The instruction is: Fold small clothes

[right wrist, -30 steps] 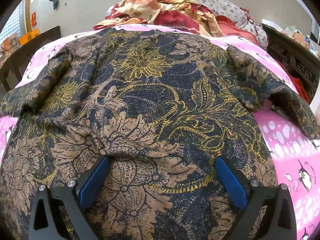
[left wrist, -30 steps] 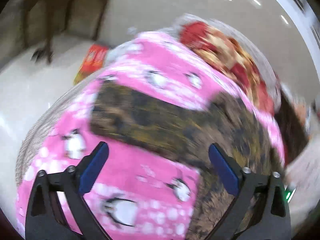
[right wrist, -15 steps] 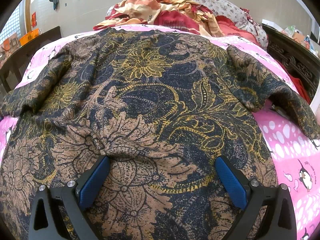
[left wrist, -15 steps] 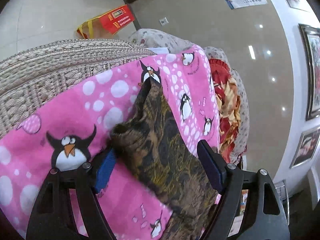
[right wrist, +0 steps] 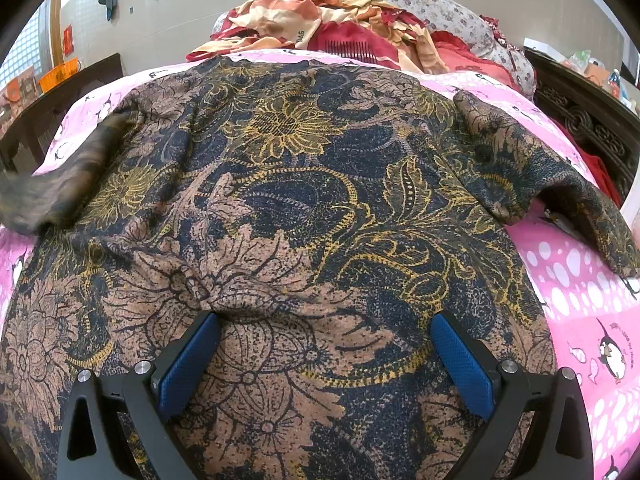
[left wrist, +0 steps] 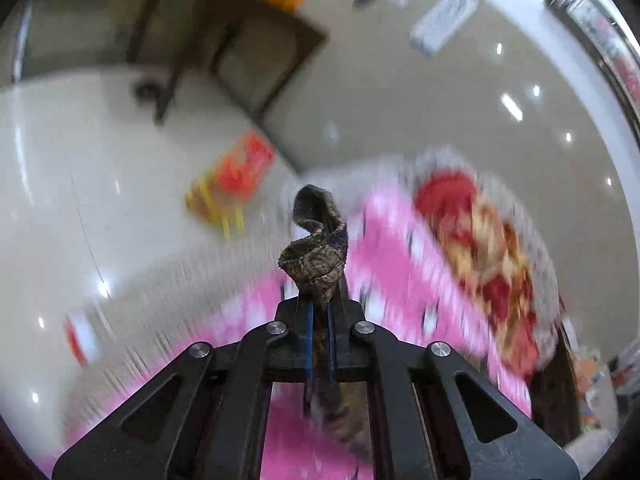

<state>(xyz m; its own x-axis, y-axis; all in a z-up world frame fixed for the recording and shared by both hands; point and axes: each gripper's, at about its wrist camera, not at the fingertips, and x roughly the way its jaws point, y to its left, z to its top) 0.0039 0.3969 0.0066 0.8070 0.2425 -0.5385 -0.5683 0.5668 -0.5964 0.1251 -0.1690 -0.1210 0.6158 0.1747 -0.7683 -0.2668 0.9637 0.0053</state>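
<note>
A dark navy, brown and gold floral shirt (right wrist: 304,208) lies spread flat on a pink penguin bedsheet (right wrist: 580,288). My right gripper (right wrist: 324,356) is open, its blue pads low over the shirt's near hem. My left gripper (left wrist: 318,320) is shut on the shirt's left sleeve (left wrist: 316,256), which bunches out above the jaws. In the right wrist view that sleeve (right wrist: 68,180) is blurred and raised off the sheet at the far left. The right sleeve (right wrist: 560,184) lies flat on the sheet.
A red and cream floral blanket (right wrist: 352,36) and a flowered pillow (right wrist: 440,4) are piled at the head of the bed. A dark carved bed frame (right wrist: 580,120) runs along the right. On the left, a tiled floor (left wrist: 60,180), a dark table (left wrist: 224,40) and a red bag (left wrist: 236,176).
My left gripper has closed on the shirt's left sleeve and swung up with it; the sleeve now lifts off the sheet. My right gripper and the shirt body have not moved.
</note>
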